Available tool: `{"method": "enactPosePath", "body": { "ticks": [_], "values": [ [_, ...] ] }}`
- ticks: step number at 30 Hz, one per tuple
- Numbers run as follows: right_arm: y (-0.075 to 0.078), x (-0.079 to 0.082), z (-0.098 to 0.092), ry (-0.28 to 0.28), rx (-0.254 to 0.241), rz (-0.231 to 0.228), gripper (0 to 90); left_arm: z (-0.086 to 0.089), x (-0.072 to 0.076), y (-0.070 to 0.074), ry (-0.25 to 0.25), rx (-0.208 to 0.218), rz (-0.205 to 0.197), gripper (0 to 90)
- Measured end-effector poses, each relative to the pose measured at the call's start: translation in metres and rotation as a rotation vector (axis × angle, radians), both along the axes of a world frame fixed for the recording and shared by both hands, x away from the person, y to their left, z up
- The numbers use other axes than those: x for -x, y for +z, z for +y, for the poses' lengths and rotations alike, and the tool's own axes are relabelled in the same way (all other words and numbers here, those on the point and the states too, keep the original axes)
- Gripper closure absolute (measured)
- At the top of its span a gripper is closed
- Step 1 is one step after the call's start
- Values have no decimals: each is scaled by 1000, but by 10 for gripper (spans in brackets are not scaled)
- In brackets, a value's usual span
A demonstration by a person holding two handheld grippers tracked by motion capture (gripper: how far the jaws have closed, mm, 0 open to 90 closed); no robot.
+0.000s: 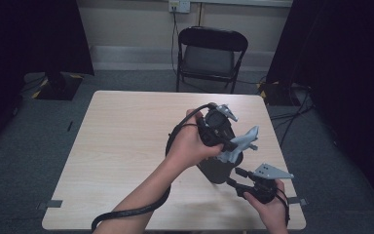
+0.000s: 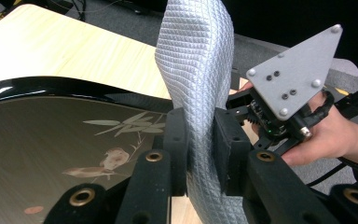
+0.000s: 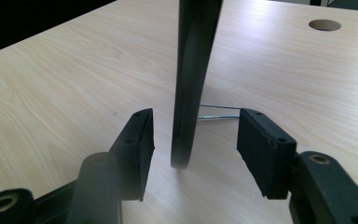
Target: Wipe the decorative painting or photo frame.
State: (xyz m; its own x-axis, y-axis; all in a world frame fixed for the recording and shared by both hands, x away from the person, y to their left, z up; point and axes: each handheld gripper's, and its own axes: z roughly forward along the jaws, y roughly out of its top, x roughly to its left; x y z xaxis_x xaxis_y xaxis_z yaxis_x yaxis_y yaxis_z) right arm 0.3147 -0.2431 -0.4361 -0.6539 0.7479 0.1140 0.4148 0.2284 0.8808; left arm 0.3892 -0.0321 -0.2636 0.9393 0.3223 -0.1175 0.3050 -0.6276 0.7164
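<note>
1. The tray [image 3: 193, 79] stands on edge on the table [image 3: 74, 70], its thin black rim between the right claw [image 3: 193, 149]'s jaws, which stand apart and touch neither face.
2. Its long axis rises straight up from that claw, so the right hand is nearer its foot.
3. The left claw [image 2: 200, 154] is clamped tight on a cloth [image 2: 196, 70], with the tray just beside it.
4. Tray: glossy lacquer, painted bamboo and bird. Cloth: grey, quilted, limp.

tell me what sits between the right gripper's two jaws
In the right gripper view, the thin edge of the black lacquered tray stands upright between the right gripper's open jaws, touching neither pad.
</note>
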Motion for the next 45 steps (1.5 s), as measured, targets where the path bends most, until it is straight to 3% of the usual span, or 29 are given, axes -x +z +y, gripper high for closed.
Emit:
{"method": "enactPosePath", "body": {
  "ticks": [17,25,45],
  "values": [
    [-5,-7,14,15,24,-6,618,7,-3,2,13,3,-5,769],
    [-6,-8,18,16,35,-8,763,10,-8,3,25,10,2,769],
    [-7,-9,16,16,17,2,776,26,-25,11,97,33,-22,782]
  ]
}}
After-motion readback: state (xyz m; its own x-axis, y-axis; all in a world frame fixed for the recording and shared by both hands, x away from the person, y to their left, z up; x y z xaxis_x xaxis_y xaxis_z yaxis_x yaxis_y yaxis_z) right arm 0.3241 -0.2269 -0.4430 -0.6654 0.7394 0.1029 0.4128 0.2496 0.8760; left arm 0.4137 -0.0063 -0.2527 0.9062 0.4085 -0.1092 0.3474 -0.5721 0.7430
